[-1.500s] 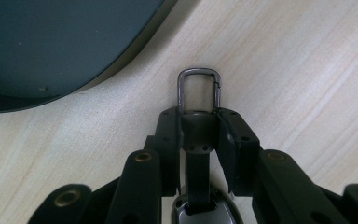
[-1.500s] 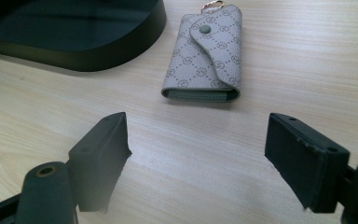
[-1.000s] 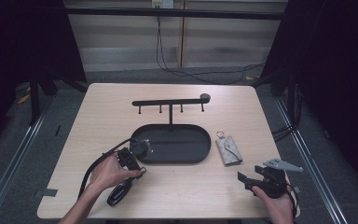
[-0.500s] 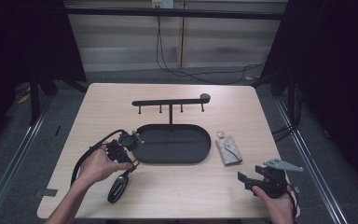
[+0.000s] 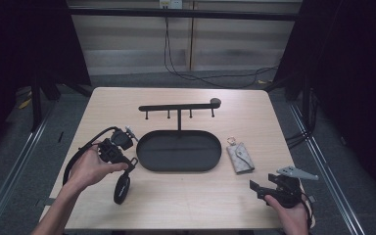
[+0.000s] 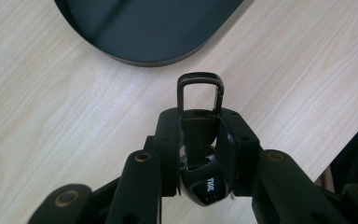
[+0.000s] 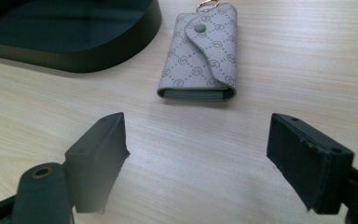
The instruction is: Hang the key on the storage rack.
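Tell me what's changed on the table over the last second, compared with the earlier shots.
The left claw, shut on the black car key, has moved up and away from the table's near edge toward the left end of the black tray; the key's strap hangs below it. The right claw kept its place and its jaws have just been opening, nothing between them. The grey key pouch, the tray and the hook stand stayed put.
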Tool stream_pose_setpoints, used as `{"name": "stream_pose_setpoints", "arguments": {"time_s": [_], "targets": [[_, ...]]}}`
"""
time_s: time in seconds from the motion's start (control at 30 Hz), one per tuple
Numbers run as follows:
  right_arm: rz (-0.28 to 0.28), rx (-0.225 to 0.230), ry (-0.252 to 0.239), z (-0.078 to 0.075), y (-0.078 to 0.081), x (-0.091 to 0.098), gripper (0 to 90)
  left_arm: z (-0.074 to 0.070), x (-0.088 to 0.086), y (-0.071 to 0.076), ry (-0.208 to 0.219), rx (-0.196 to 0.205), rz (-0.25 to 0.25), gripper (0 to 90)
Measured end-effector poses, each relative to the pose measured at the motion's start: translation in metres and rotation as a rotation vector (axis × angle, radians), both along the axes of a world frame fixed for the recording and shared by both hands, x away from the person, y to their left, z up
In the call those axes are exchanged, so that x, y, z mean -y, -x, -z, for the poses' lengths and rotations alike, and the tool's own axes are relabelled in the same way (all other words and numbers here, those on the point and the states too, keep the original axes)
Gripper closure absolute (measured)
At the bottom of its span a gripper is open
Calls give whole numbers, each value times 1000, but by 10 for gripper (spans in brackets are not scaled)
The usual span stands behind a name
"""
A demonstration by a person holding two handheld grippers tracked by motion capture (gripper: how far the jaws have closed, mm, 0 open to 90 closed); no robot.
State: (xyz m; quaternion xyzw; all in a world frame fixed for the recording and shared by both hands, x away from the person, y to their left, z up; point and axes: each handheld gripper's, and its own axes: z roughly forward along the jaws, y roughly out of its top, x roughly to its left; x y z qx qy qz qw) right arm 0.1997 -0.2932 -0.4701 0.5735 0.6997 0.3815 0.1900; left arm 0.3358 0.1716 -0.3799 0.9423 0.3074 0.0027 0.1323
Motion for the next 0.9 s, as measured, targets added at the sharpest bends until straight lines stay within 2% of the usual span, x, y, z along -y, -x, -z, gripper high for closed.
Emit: {"name": "stream_pose_setpoints", "arguments": {"time_s": [0.2,0.53,0.6,0.63,0.67,0.9], "targets": [[-3,-6,-4,0,0,0,198,-8,-2,-1,-11,2,14,707],[-3,-12,-5,1,-1,0,198,-23,0,-4,-15,1,0,707],[-4,-12,-5,1,-1,0,198,-26,-1,-5,-16,5,2,707],[-3,-13,-7,0,-1,0,198,-27,-1,-4,-16,20,-1,707],[-4,-12,-5,1,-1,0,198,-29,-1,-4,-21,19,10,707],[0,-10,-10,1,-1,0,198,-35,-1,-8,-26,20,-3,708]]}}
